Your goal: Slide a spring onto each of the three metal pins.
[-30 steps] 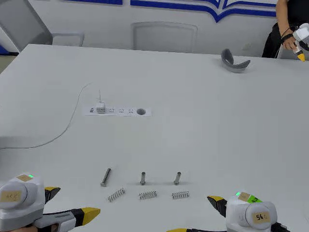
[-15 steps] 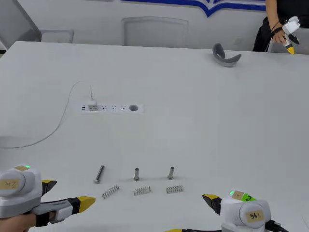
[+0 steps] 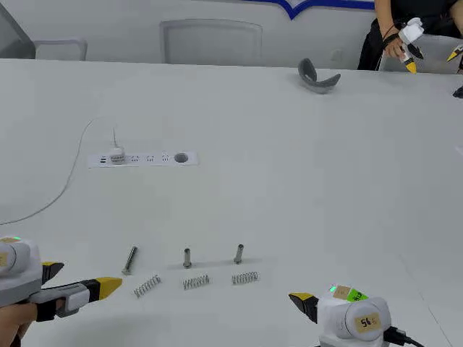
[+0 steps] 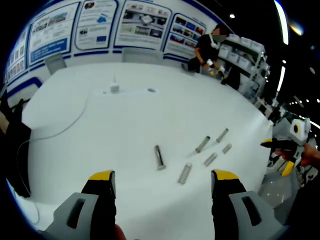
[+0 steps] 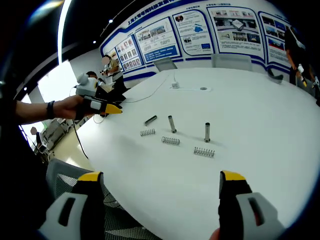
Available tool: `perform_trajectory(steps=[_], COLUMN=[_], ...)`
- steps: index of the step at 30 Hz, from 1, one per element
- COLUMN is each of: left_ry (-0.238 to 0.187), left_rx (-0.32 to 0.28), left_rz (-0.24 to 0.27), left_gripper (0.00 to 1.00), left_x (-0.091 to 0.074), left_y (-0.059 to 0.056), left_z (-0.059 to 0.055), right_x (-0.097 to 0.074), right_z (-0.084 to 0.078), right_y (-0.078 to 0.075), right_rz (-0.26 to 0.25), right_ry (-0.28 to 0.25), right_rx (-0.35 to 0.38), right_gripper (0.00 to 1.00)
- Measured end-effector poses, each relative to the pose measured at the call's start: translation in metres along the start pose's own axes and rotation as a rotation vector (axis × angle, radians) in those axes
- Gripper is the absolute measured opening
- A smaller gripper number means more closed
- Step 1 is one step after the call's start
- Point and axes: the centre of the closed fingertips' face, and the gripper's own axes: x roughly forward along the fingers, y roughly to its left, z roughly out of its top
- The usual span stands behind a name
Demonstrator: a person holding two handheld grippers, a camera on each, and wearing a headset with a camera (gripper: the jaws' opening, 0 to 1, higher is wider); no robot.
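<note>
White tabletop [image 3: 289, 188] is stretching away from me under even light; I am holding both tools low at its near edge. My left gripper [image 4: 163, 176] is hovering above the surface with its yellow-tipped jaws spread wide, gripping nothing; my right gripper [image 5: 160, 176] is hovering likewise, jaws well apart, nothing between them; neither is touching any part.

Just beyond, three springs are lying in a row on the table, taken by the head view's sides: left spring [image 3: 147, 285] lying at an angle; middle spring [image 3: 196, 281] and right spring [image 3: 245, 277] lying roughly crosswise; each is sitting apart from its neighbours. Just behind each spring a pin is sitting: left pin [image 3: 129, 259] is lying on its side; middle pin [image 3: 187, 257] and right pin [image 3: 239, 254] are standing upright; all three springs are lying off the pins.

Farther out, a white power strip [image 3: 142, 157] is lying flat with a small white plug [image 3: 116, 155] in its left end; a thin cable [image 3: 69, 181] is trailing off toward the left edge. Near the far edge a grey curved piece [image 3: 316, 76] is resting on the table; behind the table a pale chair [image 3: 210, 43] is standing; at the far right a person [image 3: 372, 47] in dark clothes is standing.
</note>
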Motion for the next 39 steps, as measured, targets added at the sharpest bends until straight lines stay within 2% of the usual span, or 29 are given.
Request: perform_trajectory(steps=[7,10,21,25,34,39], left_ry=[0.007,0.001,0.051,0.058,0.049,0.065], left_rx=[-0.017,-0.052,-0.071,-0.077,-0.084,-0.077], left_rz=[0.005,-0.008,-0.008,-0.010,-0.007,-0.009], left_gripper=[0.77,0.75,0.70,0.67,0.54,0.45], left_x=[0.012,0.017,0.049,0.057,0.076,0.085], left_y=[0.000,-0.001,0.001,0.000,0.001,0.000], left_z=[0.006,0.007,-0.004,-0.004,0.004,0.002], right_x=[-0.001,-0.001,-0.003,-0.004,-0.003,0.000], right_z=[0.000,0.000,-0.003,-0.003,-0.004,-0.005], right_y=[0.000,-0.001,-0.004,-0.005,-0.007,-0.008], right_rz=[0.003,0.002,-0.002,-0.006,-0.005,-0.002], right_ry=[0.004,0.003,0.006,0.006,0.011,0.017], right_rx=[0.000,0.002,0.010,0.015,0.022,0.027], right_gripper=[0.97,0.97,0.97,0.97,0.97,0.97])
